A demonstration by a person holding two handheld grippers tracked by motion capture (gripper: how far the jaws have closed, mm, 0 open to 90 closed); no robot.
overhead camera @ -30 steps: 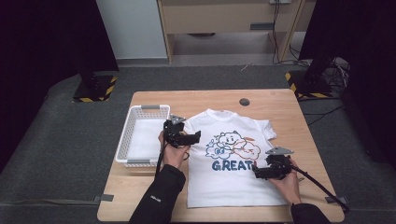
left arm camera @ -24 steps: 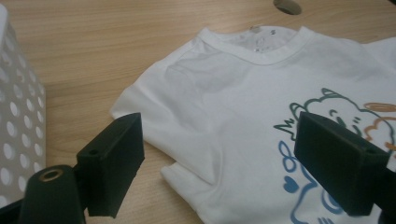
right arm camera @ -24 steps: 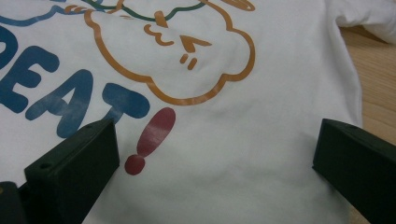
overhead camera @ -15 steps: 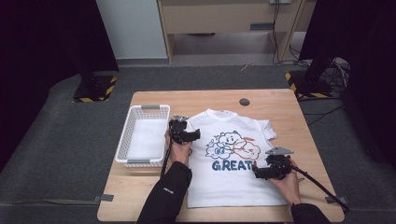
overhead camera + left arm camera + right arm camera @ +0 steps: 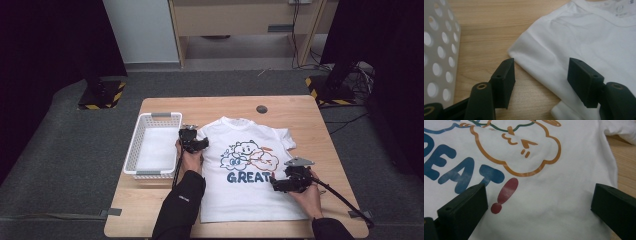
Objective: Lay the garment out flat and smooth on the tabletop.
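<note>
Straddling T-shirt sleeve, left gripper closing, unclamped | right gripper spread, level

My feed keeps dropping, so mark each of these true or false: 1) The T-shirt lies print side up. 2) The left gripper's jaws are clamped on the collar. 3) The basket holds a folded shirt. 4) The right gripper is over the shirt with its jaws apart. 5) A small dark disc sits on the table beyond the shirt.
1) True: the T-shirt lies flat with its print up.
2) False: the left gripper has its jaws apart, straddling the sleeve edge, and they have just been closing.
3) False: the basket has no shirt in it.
4) True: the right gripper is over the printed front, pressing nothing.
5) True: the dark disc sits on the table past the collar.
</note>
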